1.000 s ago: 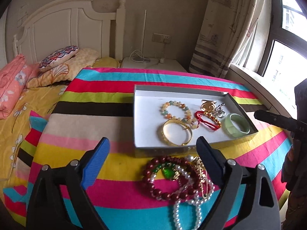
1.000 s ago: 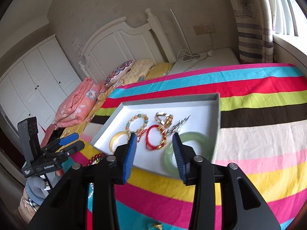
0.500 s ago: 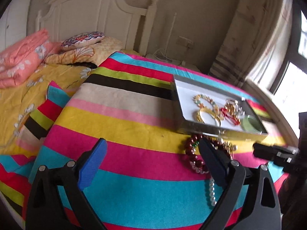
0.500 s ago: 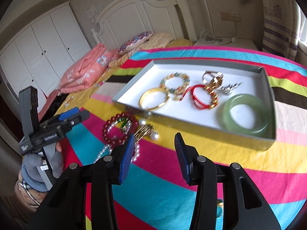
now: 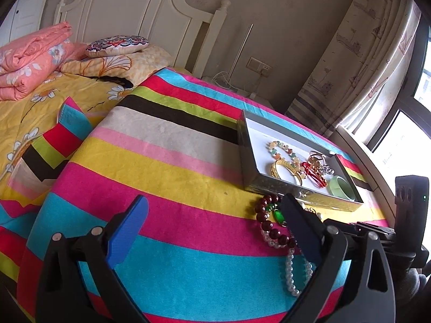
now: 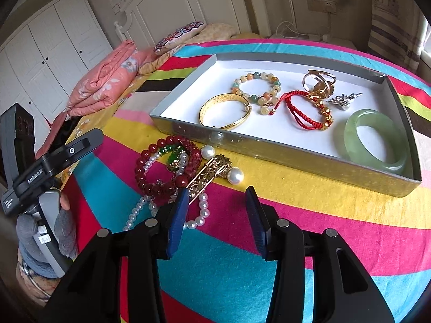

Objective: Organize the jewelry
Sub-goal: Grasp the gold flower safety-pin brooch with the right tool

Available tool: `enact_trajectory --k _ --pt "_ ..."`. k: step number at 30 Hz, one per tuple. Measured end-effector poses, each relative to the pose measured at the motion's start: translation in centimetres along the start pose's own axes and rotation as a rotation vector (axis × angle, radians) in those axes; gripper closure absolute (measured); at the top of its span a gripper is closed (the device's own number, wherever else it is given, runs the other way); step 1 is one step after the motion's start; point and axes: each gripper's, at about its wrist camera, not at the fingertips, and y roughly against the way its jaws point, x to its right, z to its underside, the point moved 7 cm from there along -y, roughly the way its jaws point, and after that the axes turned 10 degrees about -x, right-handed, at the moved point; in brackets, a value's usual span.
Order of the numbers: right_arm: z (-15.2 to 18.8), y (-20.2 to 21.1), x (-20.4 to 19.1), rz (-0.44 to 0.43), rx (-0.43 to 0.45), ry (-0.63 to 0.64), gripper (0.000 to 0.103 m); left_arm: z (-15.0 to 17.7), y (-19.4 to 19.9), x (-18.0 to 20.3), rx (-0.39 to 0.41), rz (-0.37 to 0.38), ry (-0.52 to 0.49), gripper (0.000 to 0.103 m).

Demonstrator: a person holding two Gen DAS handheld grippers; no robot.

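Note:
A grey tray (image 6: 296, 158) (image 5: 280, 185) on the striped cloth holds a gold bangle (image 6: 225, 111), a pastel bead bracelet (image 6: 256, 87), a red cord bracelet (image 6: 304, 110), a gold ring piece (image 6: 320, 80), a silver brooch (image 6: 343, 99) and a green jade bangle (image 6: 377, 140). A tangled pile lies in front of the tray: dark red beads (image 6: 159, 175) (image 5: 265, 219), a pearl strand (image 6: 199, 210), a green pendant (image 6: 173, 158), a gold hairpin (image 6: 208, 175). My right gripper (image 6: 215, 210) is open and empty just short of the pile. My left gripper (image 5: 212, 226) is open wide, empty, left of the pile.
The striped cloth (image 5: 167, 167) covers a round table beside a bed with a pink folded quilt (image 5: 29, 59) and pillows (image 5: 118, 44). Curtain and window (image 5: 377, 67) stand at the right. A white wardrobe (image 6: 48, 62) stands behind the bed.
Both grippers pulled back from the tray and dropped lower. The right one now faces the tangled pile; the left one swung left, leaving the tray at its right.

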Motion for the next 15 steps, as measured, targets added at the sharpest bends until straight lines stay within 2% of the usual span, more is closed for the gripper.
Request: enact_trajectory --k 15 --pt "-0.9 -2.0 -3.5 0.109 -0.035 0.096 0.051 0.0 0.6 0.3 0.033 0.039 -0.009 0.003"
